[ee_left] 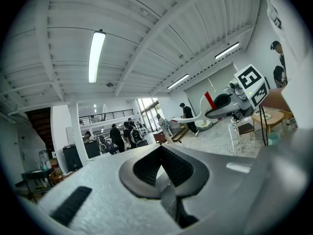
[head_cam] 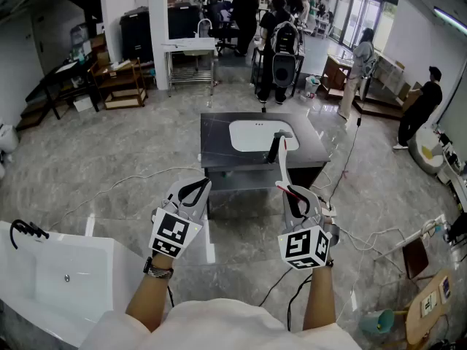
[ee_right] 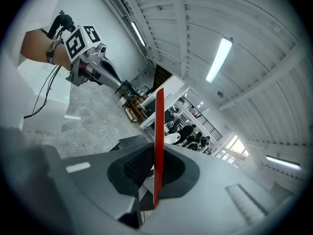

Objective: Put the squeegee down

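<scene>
The squeegee [head_cam: 283,165] has a white handle and a red blade, and it sticks out forward from my right gripper [head_cam: 290,192], which is shut on it. In the right gripper view the red blade [ee_right: 158,141] stands upright between the dark pads [ee_right: 137,166]. My left gripper [head_cam: 197,188] is level beside it at the left, shut with nothing in it; its jaws [ee_left: 164,170] meet in the left gripper view, where the right gripper with the squeegee [ee_left: 195,116] also shows. Ahead stands a dark counter [head_cam: 219,133] with a white sink [head_cam: 252,138] and a black tap [head_cam: 275,148].
A white bathtub [head_cam: 44,283] is at the lower left. Cables [head_cam: 365,239] run over the grey floor. A round wooden table [head_cam: 434,308] and a teal bucket [head_cam: 378,321] stand at the lower right. Several people stand at the back and right.
</scene>
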